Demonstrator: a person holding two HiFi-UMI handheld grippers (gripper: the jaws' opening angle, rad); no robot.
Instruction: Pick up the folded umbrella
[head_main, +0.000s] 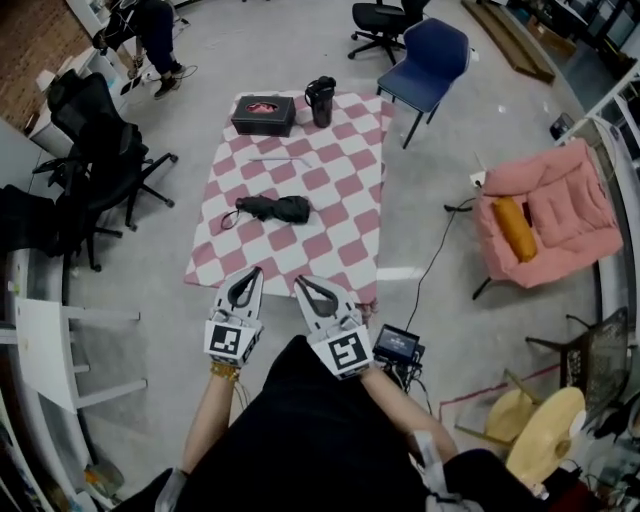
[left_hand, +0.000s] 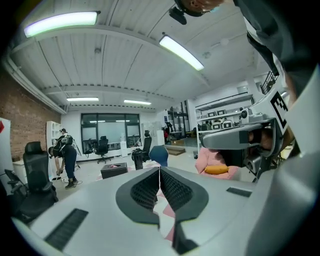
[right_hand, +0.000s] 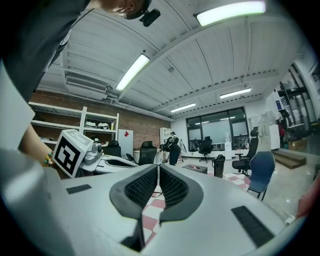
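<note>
The folded black umbrella (head_main: 272, 209) lies on its side in the middle of a pink-and-white checked cloth (head_main: 340, 190), its strap trailing to the left. Both grippers are held side by side just short of the cloth's near edge, well apart from the umbrella. My left gripper (head_main: 248, 273) (left_hand: 159, 170) is shut with nothing between its jaws. My right gripper (head_main: 305, 284) (right_hand: 158, 168) is also shut and empty. Both gripper views look level across the room, and the umbrella is hidden behind the jaws in each.
A black box (head_main: 263, 114) and a black tumbler (head_main: 320, 100) stand at the cloth's far end. A blue chair (head_main: 430, 55) stands beyond, a pink armchair (head_main: 550, 215) to the right, black office chairs (head_main: 95, 150) to the left. A small device (head_main: 397, 345) with a cable lies near my right arm.
</note>
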